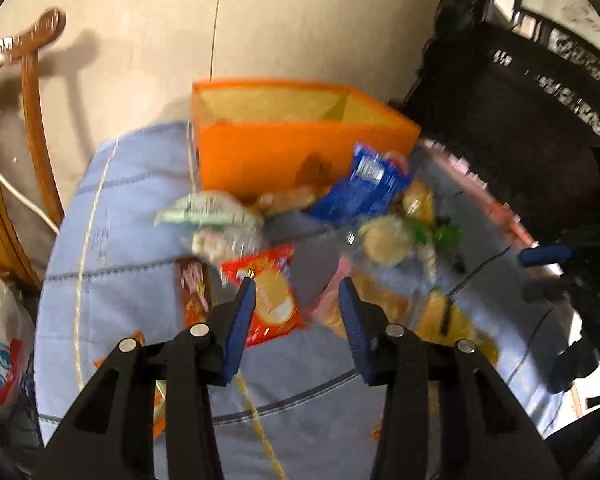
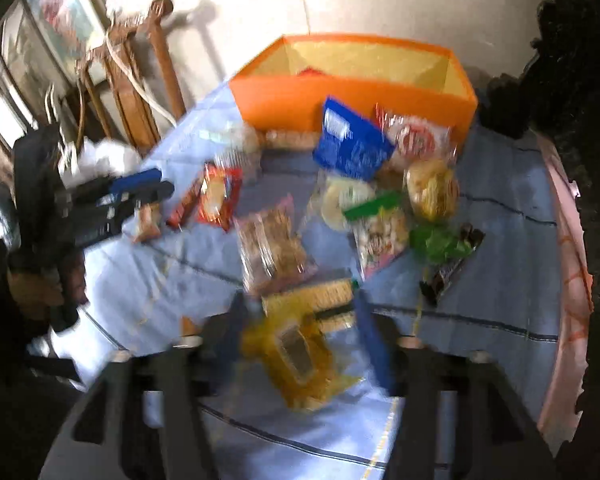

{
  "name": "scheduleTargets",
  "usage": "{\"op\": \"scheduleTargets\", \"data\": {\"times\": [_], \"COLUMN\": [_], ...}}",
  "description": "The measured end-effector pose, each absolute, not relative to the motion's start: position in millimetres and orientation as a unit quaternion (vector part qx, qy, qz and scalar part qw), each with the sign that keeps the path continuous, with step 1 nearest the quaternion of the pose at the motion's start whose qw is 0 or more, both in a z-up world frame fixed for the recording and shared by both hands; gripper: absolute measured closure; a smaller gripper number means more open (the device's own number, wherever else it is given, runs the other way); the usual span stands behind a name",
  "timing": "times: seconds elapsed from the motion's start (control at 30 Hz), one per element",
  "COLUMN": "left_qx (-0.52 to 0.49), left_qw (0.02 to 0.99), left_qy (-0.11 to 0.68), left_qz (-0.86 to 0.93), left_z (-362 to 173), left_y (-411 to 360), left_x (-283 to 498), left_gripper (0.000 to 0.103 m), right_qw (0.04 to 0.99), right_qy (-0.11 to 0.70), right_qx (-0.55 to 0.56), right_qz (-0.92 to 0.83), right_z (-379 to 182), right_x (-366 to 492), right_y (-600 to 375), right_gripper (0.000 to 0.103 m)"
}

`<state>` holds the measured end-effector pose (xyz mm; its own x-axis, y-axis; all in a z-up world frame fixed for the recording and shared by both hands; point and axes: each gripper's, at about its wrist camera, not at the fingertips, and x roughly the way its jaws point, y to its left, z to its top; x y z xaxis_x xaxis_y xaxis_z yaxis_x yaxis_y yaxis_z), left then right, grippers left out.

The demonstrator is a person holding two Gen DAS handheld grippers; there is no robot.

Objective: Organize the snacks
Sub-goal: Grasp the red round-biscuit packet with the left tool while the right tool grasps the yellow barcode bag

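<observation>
In the left wrist view, the left gripper (image 1: 298, 280) hangs over a table (image 1: 140, 208) with a light blue cloth, and its 2 blue fingers (image 1: 242, 316) stand wide apart with nothing between them. Just past the fingers lies a red snack bag (image 1: 270, 292), and beside it a brown bar (image 1: 194, 288). Farther back a blue packet (image 1: 360, 190) leans near an orange box (image 1: 284, 148), which is open on top. The right gripper (image 1: 546, 256) shows at the right edge, but it is too small to tell how it stands. In the right wrist view, everything is blurry. The right gripper (image 2: 300, 320) is wide open, and a yellow snack bag (image 2: 300, 356) lies on the cloth between its fingers. More snacks are spread in front of the orange box (image 2: 352, 96), like the blue packet (image 2: 352, 144), a green bag (image 2: 438, 242) and a dark bar (image 2: 452, 264). The left gripper (image 2: 140, 190) is at the left side.
</observation>
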<state>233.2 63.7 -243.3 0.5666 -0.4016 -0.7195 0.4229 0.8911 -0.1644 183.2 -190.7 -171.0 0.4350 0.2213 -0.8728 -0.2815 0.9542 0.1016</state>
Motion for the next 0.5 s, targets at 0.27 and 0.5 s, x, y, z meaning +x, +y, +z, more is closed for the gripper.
{"op": "scheduleTargets", "data": {"times": [0.27, 0.5], "left_qx": [0.018, 0.068], "left_qw": [0.885, 0.873], "left_qy": [0.431, 0.451], "left_qz": [-0.176, -0.171], "left_z": [-311.3, -334.1], "left_y": [46.8, 21.3], "left_x": [264.4, 284.7], "left_gripper": [0.036, 0.058], "right_qw": [0.812, 0.800], "right_qy": [0.549, 0.566], "right_qx": [-0.126, -0.148], "right_qz": [0.155, 0.135], "right_z": [-245.9, -262.5], "right_x": [165.6, 165.0], "right_y": [-158.7, -150.4], "right_gripper": [0.034, 0.062]}}
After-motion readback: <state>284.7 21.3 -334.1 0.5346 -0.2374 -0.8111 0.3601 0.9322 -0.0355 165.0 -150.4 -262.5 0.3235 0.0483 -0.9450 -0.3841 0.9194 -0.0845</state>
